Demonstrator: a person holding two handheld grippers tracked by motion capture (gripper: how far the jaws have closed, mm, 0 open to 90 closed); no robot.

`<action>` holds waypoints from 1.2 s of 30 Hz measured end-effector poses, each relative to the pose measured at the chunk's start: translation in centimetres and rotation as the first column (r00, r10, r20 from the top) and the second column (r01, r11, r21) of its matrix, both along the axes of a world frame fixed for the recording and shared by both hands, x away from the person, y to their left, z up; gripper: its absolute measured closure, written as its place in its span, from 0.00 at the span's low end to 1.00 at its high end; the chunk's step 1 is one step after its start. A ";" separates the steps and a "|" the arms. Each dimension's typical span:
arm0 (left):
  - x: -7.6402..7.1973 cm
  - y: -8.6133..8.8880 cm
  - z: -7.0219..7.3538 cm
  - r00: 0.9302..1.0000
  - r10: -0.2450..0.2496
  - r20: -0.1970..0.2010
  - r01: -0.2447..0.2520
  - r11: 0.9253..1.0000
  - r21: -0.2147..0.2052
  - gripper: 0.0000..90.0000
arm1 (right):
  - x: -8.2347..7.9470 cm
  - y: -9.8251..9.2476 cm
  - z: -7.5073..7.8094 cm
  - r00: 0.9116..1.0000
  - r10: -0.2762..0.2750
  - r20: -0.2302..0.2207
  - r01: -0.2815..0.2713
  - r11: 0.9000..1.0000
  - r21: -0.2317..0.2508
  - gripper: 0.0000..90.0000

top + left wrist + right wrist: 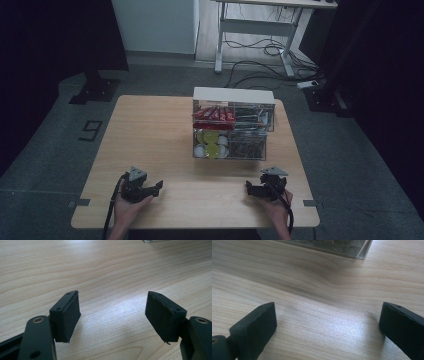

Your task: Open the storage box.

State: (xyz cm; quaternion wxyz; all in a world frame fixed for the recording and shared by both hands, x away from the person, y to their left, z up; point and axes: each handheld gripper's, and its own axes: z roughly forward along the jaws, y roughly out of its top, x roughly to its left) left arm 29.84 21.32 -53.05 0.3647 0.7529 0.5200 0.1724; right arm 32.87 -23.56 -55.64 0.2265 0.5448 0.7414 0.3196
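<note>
Organizer: the clear two-tier organizer [233, 127] stands at the middle of the table's far edge, its white top flush toward that edge – well apart from both of your grippers, so it is a forward reach from either hand.
Upper tier: red packets [214, 115] lie flat at its left side; what sits at its right is too dim to name.
Lower tier: yellow-green and white capsules [212, 145] crowd the left compartment; the right compartment holds darker items you cannot make out.
Table: the wooden table [150, 140] is bare along its near edge, which gives both hands room to rest.
Left gripper: your left gripper [158, 186] rests near the near-left corner, pointing inward along the near edge. In the left gripper view its pads [67, 317] stand apart with nothing but wood grain between them – released, holding nothing.
Right gripper: your right gripper [248, 187] sits near the near-right corner, mirrored toward the left one. The right gripper view shows its pads [254, 330] spread wide over bare wood, with the organizer's near corner [362, 252] ahead – released, empty.
Reading: both hands look parked in a symmetrical waiting pose, jaws already opened so either can go for the organizer's contents.
</note>
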 end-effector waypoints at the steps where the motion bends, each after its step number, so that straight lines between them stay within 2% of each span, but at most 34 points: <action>1: 0.0 0.0 0.0 1.000 0.000 0.000 0.000 1.000 0.001 0.31 | -0.1 0.0 0.0 1.000 -0.005 0.002 0.005 1.000 0.000 0.04; 3: 0.0 -0.1 0.0 1.000 0.004 0.006 -0.004 1.000 0.003 0.31 | -0.4 0.0 0.1 1.000 -0.018 0.016 0.018 1.000 0.004 0.12; 9: -0.1 -0.2 0.1 1.000 0.001 0.015 -0.001 1.000 0.007 0.31 | -0.9 -0.1 0.1 0.999 -0.040 0.028 0.040 0.999 0.011 0.18; 11: -0.1 -0.2 0.2 1.000 0.002 0.016 -0.002 1.000 0.007 0.31 | -1.0 -0.1 0.2 0.998 -0.043 0.037 0.042 0.999 0.013 0.24; 18: -0.1 -0.4 0.0 1.000 -0.004 0.011 0.004 1.000 0.012 0.31 | -1.3 -0.5 0.4 0.997 -0.009 0.072 0.006 0.999 0.032 0.41; 25: -0.2 -0.5 0.1 1.000 -0.003 0.015 0.003 1.000 0.009 0.31 | -1.9 -1.1 1.2 0.992 0.007 0.126 -0.016 0.998 0.067 0.61; 26: -0.2 -0.5 0.1 1.000 -0.003 0.015 0.003 1.000 0.009 0.31 | -1.9 -1.1 1.2 0.992 0.007 0.126 -0.016 0.998 0.067 0.61; 27: -0.2 -0.4 0.1 1.000 -0.002 0.015 0.002 1.000 0.009 0.31 | -2.1 -1.3 1.4 0.990 0.014 0.141 -0.026 0.997 0.079 0.68; 30: -0.2 -0.4 0.1 1.000 -0.001 0.015 0.001 1.000 0.012 0.31 | -2.2 -1.5 1.6 0.988 0.018 0.156 -0.032 0.995 0.089 0.73; 31: -0.3 -0.3 0.0 1.000 0.001 0.016 -0.001 1.000 0.013 0.31 | -2.3 -1.7 2.1 0.984 0.020 0.177 -0.039 0.994 0.106 0.83; 33: -0.3 -0.3 0.0 1.000 0.001 0.016 -0.001 1.000 0.013 0.31 | -2.4 -1.8 2.4 0.982 0.026 0.188 -0.049 0.992 0.116 0.83; 34: -0.3 -0.2 0.1 1.000 0.005 0.014 -0.006 1.000 0.011 0.31 | -2.4 -1.8 2.5 0.981 0.031 0.193 -0.055 0.991 0.122 0.91; 35: -0.3 -0.2 0.1 1.000 0.005 0.014 -0.006 1.000 0.011 0.31 | -2.4 -1.8 2.5 0.981 0.031 0.193 -0.055 0.991 0.122 0.91; 36: -0.3 -0.1 0.1 1.000 0.008 0.015 -0.008 1.000 0.011 0.31 | -2.4 -1.9 2.7 0.979 0.037 0.200 -0.064 0.990 0.129 0.96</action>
